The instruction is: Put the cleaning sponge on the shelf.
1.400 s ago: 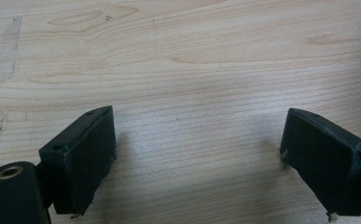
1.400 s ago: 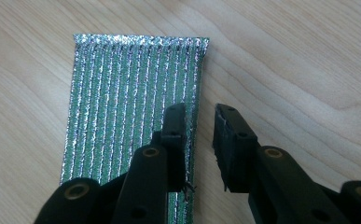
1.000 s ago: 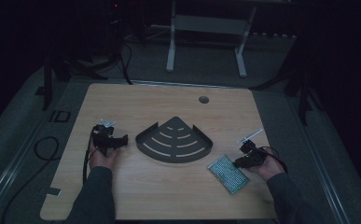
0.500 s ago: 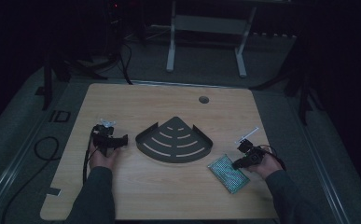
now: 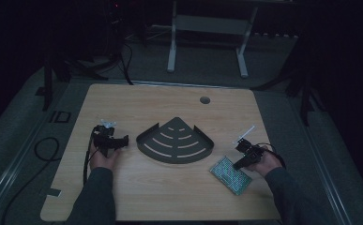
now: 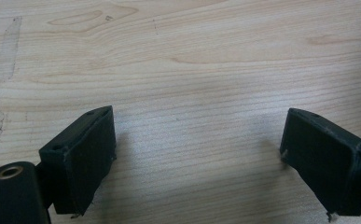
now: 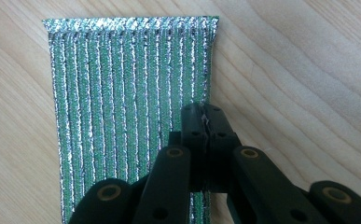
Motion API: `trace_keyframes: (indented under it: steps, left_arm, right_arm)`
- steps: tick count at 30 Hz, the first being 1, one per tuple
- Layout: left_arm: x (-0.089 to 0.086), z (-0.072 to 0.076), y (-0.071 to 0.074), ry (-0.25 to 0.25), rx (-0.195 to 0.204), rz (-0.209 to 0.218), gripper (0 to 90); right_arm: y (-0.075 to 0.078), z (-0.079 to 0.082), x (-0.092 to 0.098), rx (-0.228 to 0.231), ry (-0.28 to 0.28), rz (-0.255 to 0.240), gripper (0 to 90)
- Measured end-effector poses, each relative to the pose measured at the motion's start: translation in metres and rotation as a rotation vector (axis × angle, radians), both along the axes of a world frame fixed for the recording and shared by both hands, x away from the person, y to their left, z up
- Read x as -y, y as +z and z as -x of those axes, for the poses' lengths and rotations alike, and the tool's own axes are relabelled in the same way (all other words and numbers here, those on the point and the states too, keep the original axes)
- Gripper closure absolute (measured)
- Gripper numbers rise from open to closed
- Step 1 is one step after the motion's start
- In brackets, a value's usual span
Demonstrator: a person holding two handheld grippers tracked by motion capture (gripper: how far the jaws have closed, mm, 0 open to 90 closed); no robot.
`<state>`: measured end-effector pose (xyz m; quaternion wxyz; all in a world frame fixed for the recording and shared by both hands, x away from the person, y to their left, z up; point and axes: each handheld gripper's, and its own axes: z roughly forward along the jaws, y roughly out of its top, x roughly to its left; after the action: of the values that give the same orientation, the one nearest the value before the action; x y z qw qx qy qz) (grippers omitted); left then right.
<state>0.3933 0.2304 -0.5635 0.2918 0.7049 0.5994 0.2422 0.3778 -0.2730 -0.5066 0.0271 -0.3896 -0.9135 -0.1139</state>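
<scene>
A green and silver ribbed pad (image 7: 127, 93) lies flat on the wooden table (image 5: 170, 187), at the front right in the high view (image 5: 230, 174). My right gripper (image 7: 207, 122) has its jaws pressed together on the pad's right edge, with a sliver of the shiny material between the tips. These jaws have just been closing. In the high view the right gripper (image 5: 239, 164) sits at the pad's upper right corner. My left gripper (image 6: 197, 158) is open over bare wood with nothing between its fingers. It rests at the table's left (image 5: 120, 139).
A dark fan-shaped corner shelf (image 5: 177, 140) with slots lies in the middle of the table, between the two hands. A round cable hole (image 5: 205, 100) sits near the far edge. Cables trail off the left side, and a white stand is on the floor beyond.
The right hand has shifted slightly at the pad's corner. The left hand and the shelf have not moved.
</scene>
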Motion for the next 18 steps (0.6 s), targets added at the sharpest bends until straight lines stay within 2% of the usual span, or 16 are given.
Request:
trace_keyframes:
  steps: [1,6,18]
  left_arm:
    - [0.0,0.0,0.0,0.0,0.0,0.0,10.8]
    - [0.0,0.0,0.0,0.0,0.0,0.0,10.8]
    - [0.0,0.0,0.0,0.0,0.0,0.0,10.8]
  right_arm:
    - [0.001,0.0,-0.004,0.006,0.015,0.028,89.2]
    - [0.005,0.002,-0.009,0.012,0.037,0.065,89.7]
    - [0.021,0.002,-0.006,0.029,0.027,0.063,89.9]
